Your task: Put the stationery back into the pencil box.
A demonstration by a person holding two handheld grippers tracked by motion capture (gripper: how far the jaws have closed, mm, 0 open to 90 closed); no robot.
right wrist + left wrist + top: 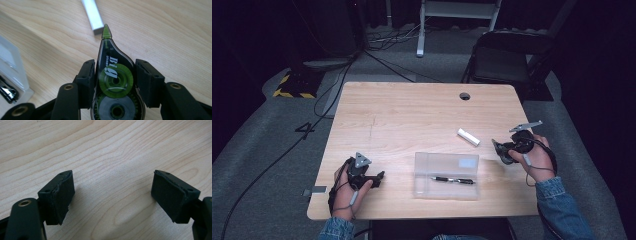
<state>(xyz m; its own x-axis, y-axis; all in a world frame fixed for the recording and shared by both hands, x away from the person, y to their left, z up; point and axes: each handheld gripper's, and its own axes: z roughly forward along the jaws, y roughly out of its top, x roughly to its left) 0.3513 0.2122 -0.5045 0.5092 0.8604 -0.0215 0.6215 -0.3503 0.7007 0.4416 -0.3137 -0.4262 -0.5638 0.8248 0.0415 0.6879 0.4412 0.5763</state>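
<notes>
- Right gripper view: a correction tape roller (115,77) is pinched between the right gripper's (115,82) pads, above the table (162,30), near a white stick (93,15).
- Left gripper view: the left gripper (112,195) is seen spread wide, nothing between its pads.
- High view: a pen (454,180) is shown inside a clear box (446,175).

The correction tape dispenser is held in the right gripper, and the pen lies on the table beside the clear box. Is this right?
Not quite. The right gripper does hold the correction tape dispenser, as the right gripper view shows. But the pen lies inside the clear box, not beside it on the table; the high view shows this.
</notes>
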